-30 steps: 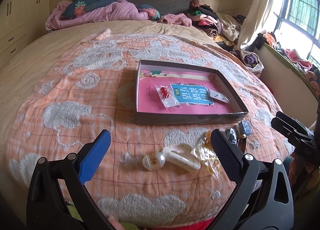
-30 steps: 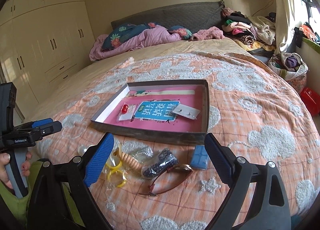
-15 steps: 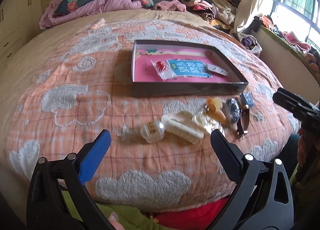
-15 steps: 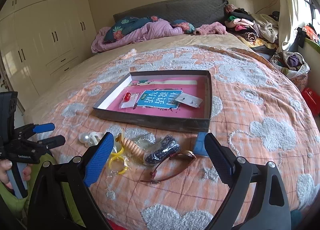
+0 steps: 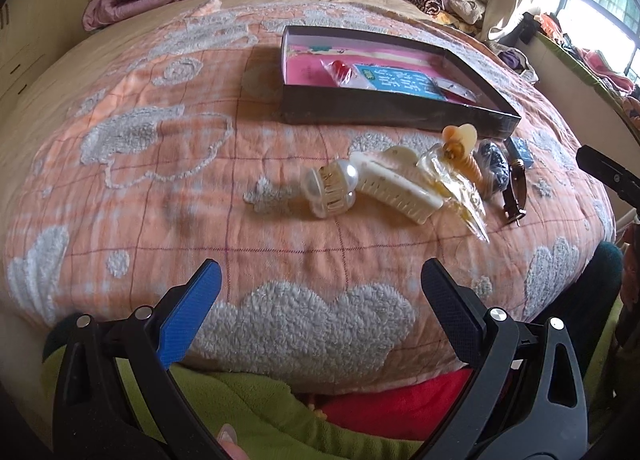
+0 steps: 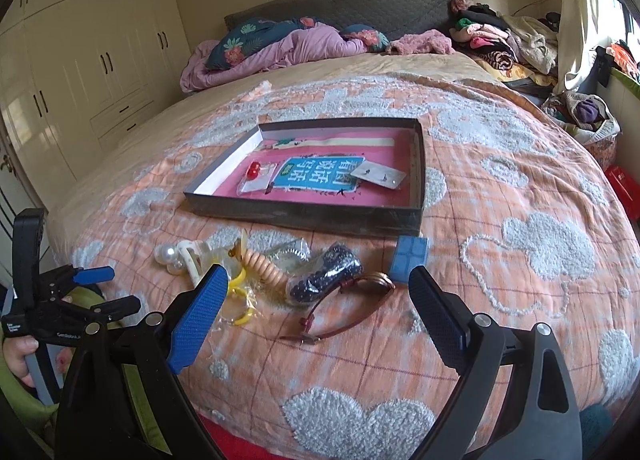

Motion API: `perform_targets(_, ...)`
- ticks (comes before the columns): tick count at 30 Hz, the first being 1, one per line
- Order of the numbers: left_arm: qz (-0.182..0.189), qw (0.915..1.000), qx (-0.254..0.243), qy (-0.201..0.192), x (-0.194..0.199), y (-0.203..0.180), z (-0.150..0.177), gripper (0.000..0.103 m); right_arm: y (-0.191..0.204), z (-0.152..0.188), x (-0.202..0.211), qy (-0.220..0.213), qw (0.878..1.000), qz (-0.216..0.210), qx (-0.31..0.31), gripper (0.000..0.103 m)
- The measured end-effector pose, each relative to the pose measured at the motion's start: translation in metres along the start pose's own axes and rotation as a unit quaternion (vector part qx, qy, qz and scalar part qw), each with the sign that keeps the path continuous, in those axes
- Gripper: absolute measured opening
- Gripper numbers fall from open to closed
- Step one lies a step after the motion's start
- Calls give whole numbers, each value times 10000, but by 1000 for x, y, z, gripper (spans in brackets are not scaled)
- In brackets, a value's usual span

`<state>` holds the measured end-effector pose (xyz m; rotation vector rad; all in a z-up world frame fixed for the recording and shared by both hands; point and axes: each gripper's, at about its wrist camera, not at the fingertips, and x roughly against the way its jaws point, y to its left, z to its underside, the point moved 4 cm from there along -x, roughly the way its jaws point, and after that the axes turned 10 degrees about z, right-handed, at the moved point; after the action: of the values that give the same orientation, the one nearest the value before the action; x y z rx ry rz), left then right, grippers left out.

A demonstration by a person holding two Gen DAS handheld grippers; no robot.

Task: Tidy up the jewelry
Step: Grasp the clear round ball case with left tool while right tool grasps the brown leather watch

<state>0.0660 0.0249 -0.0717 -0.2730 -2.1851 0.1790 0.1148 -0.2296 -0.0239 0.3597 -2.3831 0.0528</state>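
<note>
The left gripper (image 5: 320, 284) hangs released, its textured pads spread wide and empty over the near edge of the bed, above a fluffy grey cloud patch on the orange quilt (image 5: 160, 187). The right gripper (image 6: 318, 288) is likewise spread open and holds nothing, low over the same near edge; between its blue and black pads lies a thin brown leather-look watch strap (image 6: 340, 314) with a round metal case.

Just beyond the grippers, a loose row of jewelry and hair pieces runs along the near edge of the bed. From the left side: a clear rounded clip with glossy pearl beads (image 5: 334, 189), touching a cream plastic claw clip (image 5: 396, 187) with long teeth; crinkly clear packets holding yellow rings (image 6: 238, 292); a ribbed, peach-coloured spiral coil (image 6: 260, 264); a dark beaded piece in a clear bag (image 6: 326, 274); and a small blue square block (image 6: 412, 258), just beside the tray's near right corner.

Behind that row, toward the middle of the bed, sits a shallow rectangular cardboard tray (image 6: 308, 215) with dark walls and a pink floor. Inside lie a blue printed card (image 6: 316, 175), a clear packet with a red bead (image 6: 254, 171), and a small white earring card (image 6: 378, 175).

At the left edge of the right wrist view, a hand (image 6: 18, 356) grips the left gripper's handle.
</note>
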Motion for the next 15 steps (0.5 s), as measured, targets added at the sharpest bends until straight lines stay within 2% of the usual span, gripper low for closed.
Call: perform_targets(15,-130,9998,136,-119,-20,12,-9,93,-3,36,-50,789,9965,217,-191,91)
